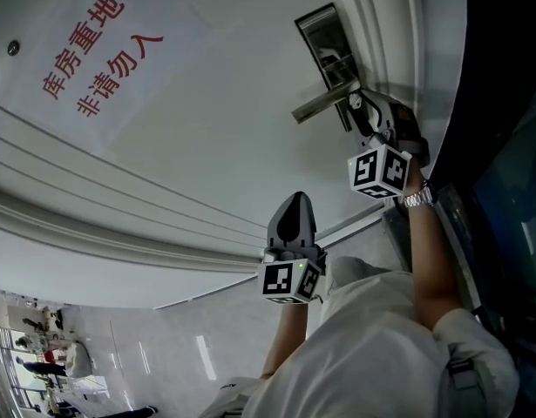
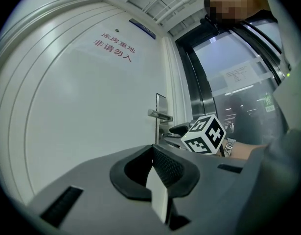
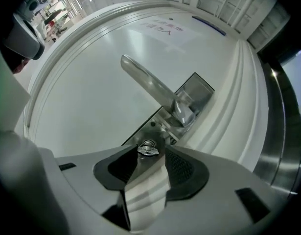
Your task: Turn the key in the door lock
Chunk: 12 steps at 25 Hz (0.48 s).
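Two claws, one at work: our right claw (image 3: 150,156) stands wide open, the key (image 3: 148,150) seated in the lock (image 3: 159,125) between its tips, ungripped; whether the turn is finished we cannot tell. Our left claw (image 2: 154,155) hangs shut and empty before the white panelled door (image 1: 206,129), glass partition (image 2: 238,58) beside.

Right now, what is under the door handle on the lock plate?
A key in the lock, below the handle, between the open jaws of the right gripper. Its blade is hidden inside the lock.
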Tool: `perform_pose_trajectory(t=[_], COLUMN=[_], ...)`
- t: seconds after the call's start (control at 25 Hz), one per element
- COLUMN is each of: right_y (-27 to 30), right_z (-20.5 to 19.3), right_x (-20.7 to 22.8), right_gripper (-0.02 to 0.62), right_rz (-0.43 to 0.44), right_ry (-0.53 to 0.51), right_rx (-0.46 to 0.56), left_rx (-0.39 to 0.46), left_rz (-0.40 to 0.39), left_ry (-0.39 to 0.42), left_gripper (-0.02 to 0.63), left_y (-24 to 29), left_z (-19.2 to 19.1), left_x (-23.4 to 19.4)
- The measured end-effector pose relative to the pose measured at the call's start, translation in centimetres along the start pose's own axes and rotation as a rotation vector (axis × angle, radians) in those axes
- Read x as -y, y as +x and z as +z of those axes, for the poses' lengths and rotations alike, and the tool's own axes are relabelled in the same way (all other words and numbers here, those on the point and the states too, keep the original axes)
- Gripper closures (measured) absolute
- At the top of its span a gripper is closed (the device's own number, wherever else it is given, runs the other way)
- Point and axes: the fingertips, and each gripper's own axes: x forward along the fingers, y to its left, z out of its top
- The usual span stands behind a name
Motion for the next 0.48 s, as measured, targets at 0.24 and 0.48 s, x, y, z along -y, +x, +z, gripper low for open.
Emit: perform_pose_trajectory(t=[0.24,0.48], right_y=[0.35,0.50], right_z=[-0.19,-0.13], right_x=[-0.55,-0.50], right_gripper=[0.460,0.460], right_rz=[-0.023,-0.037], right_ry=[-0.085,-0.128], right_rx=[-0.018,-0.024], left_rx=[0.003,0.005], left_rz=[0.015,0.018], left_ry=[-0.001,-0.004], left_gripper=[0.597,0.597], left_y=[-0.11,-0.02], left_z=[-0.02,-0.13], left_x=[0.03,-0.06])
